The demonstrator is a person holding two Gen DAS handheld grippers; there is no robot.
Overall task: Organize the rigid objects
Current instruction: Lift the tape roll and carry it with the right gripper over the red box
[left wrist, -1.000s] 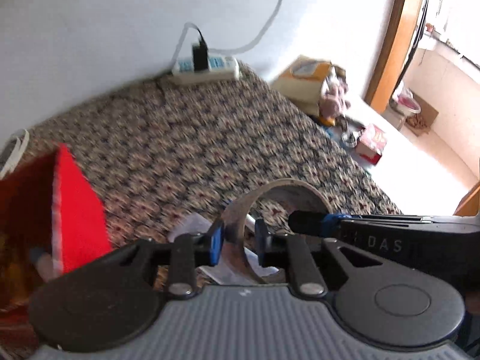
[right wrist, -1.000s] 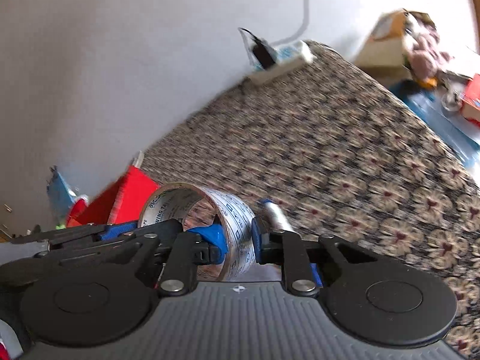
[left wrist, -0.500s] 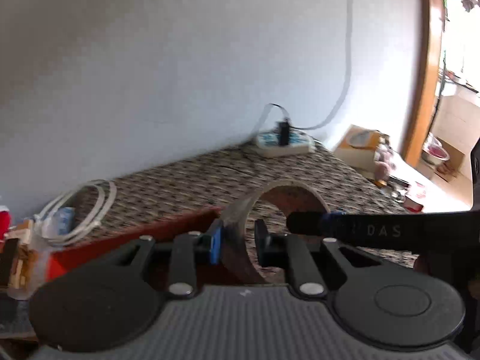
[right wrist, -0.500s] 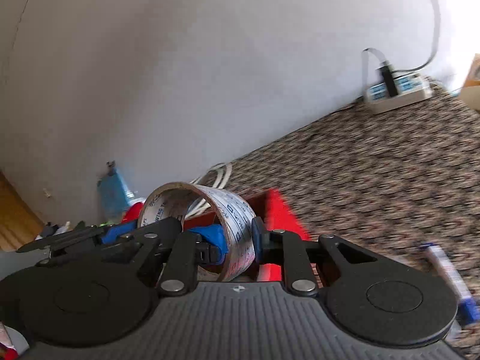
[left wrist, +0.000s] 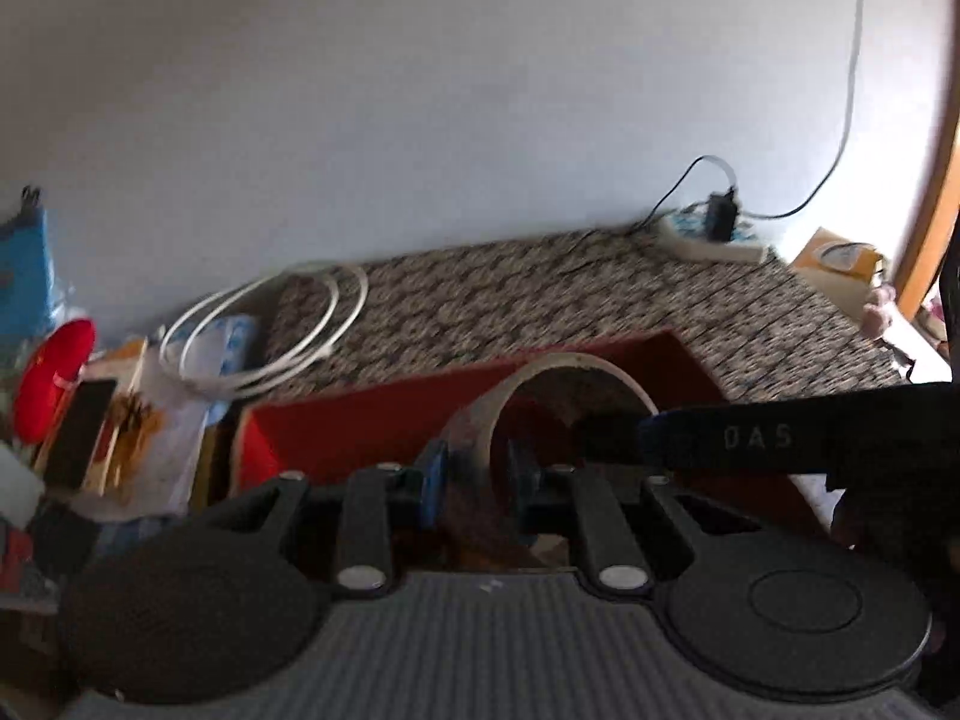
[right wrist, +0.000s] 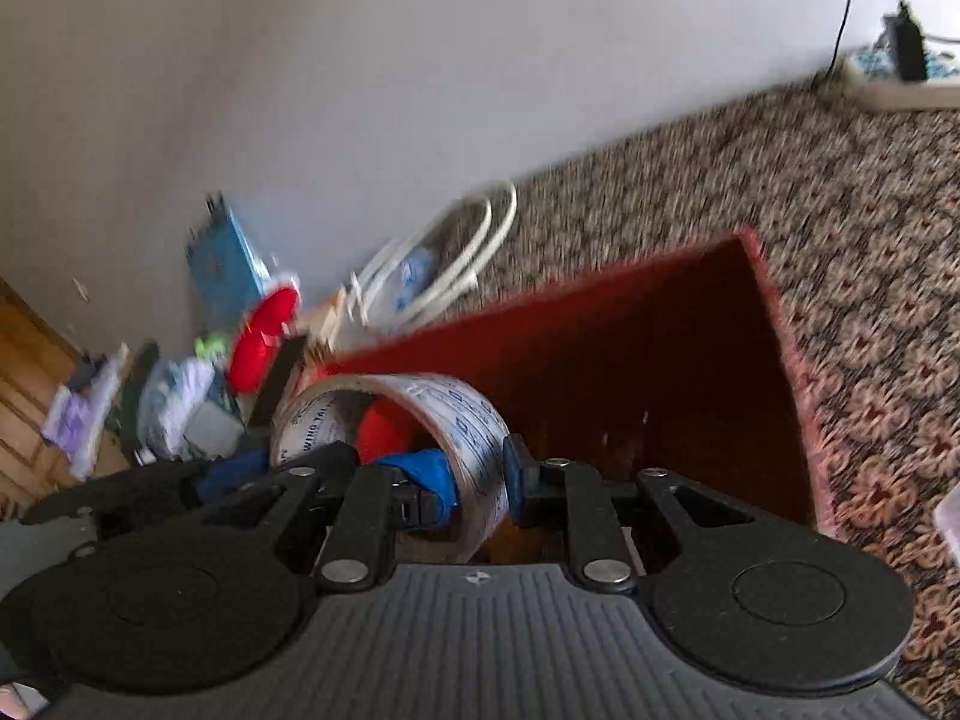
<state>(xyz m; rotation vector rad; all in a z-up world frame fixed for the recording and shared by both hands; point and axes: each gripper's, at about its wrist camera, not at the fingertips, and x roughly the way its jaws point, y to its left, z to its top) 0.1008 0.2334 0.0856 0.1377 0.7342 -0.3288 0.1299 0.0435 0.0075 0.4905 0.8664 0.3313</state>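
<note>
1. Both grippers, left (left wrist: 471,477) & right (right wrist: 480,483), stayed clamped on tape roll (right wrist: 420,420) wall.
2. Since 1 s ago, view swung off the cloth; red box (right wrist: 630,360) now directly behind roll, center frame.
3. Prob. drop-in next.

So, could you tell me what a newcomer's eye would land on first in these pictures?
Probably the roll of tape, pinched through its wall by both grippers, the left gripper and the right gripper, just above the open red box. Next, the coiled white cable beyond the box, on the patterned cloth near the wall.
</note>
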